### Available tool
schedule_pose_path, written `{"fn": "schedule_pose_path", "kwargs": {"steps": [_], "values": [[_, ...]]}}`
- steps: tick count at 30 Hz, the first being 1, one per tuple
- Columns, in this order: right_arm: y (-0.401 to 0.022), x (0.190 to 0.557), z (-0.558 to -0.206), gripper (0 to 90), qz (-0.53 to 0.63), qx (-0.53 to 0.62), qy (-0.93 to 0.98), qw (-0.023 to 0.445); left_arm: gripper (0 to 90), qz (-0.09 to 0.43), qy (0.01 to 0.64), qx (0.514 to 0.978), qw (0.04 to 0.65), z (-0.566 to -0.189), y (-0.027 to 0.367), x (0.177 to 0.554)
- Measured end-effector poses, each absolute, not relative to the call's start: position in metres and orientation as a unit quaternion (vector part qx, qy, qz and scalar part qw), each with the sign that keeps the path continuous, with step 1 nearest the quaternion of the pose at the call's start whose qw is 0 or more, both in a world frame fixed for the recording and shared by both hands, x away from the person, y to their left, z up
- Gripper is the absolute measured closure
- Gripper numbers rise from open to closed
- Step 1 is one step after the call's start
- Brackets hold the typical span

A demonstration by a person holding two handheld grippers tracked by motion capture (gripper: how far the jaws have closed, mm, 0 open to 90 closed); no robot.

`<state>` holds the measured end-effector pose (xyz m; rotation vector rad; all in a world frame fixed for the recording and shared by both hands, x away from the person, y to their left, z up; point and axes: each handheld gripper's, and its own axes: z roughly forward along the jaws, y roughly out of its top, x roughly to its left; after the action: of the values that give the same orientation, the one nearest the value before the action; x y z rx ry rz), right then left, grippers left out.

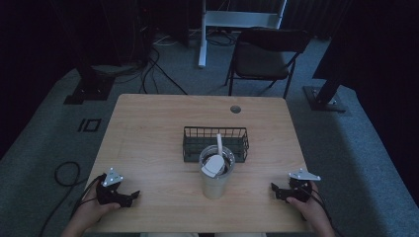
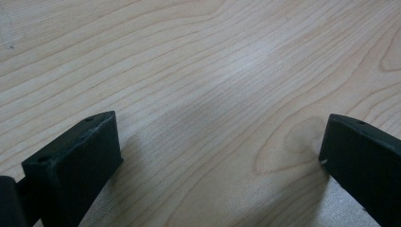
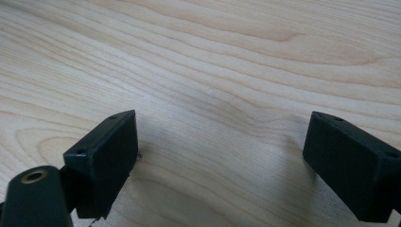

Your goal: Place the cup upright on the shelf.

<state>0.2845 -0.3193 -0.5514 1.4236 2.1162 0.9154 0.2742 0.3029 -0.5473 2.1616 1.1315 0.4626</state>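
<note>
I hold my left claw (image 1: pixel 129 196) low at the near left corner of the surface (image 1: pixel 148 133), and my right claw (image 1: pixel 277 190) at the near right corner. Each points inward across the wood toward the middle. In both gripper views the jaws stand wide apart with bare wood grain between them, gripping nothing. I judge this a resting pose, both claws parked well clear of the things so either can reach in.

Between my claws and a little farther off stands a tall pale cup (image 1: pixel 216 178), upright, its long axis vertical and its mouth facing up. Inside it sits a white scoop-like tool (image 1: pixel 214 165), whose handle leans up and away from me past the far rim. It looks propped by the cup wall, though I cannot tell what lies under it in the dark interior.

Just behind the cup, touching or nearly so, is a black wire basket (image 1: pixel 215 142), its long side running left to right

Beyond the surface a dark chair (image 1: pixel 264 57) stands on the floor
</note>
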Motion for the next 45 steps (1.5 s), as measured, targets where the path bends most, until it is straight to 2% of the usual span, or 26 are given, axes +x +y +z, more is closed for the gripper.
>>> {"fn": "schedule_pose_path", "kwargs": {"steps": [26, 27, 29, 36, 42, 45], "values": [[-0.320, 0.284, -0.551, 11.7, 0.333, 0.513, 0.762, 0.213, 0.1, 0.172, 0.428, 0.824, 0.328, -0.547, 0.304, 0.276], [-0.321, 0.284, -0.551, 12.6, 0.337, 0.512, 0.761, 0.212, 0.2, 0.173, 0.425, 0.825, 0.330, -0.547, 0.304, 0.276], [-0.322, 0.283, -0.551, 11.8, 0.351, 0.507, 0.761, 0.203, 6.9, 0.176, 0.426, 0.820, 0.340, -0.545, 0.304, 0.276], [-0.327, 0.282, -0.546, 11.5, 0.373, 0.504, 0.752, 0.201, 7.0, 0.189, 0.422, 0.809, 0.363, -0.537, 0.300, 0.277], [-0.322, 0.279, -0.537, 11.3, 0.413, 0.480, 0.750, 0.189, 7.0, 0.167, 0.396, 0.809, 0.401, -0.533, 0.283, 0.273], [-0.318, 0.279, -0.534, 11.3, 0.421, 0.466, 0.755, 0.189, 7.0, 0.161, 0.376, 0.819, 0.402, -0.533, 0.272, 0.271]]}}
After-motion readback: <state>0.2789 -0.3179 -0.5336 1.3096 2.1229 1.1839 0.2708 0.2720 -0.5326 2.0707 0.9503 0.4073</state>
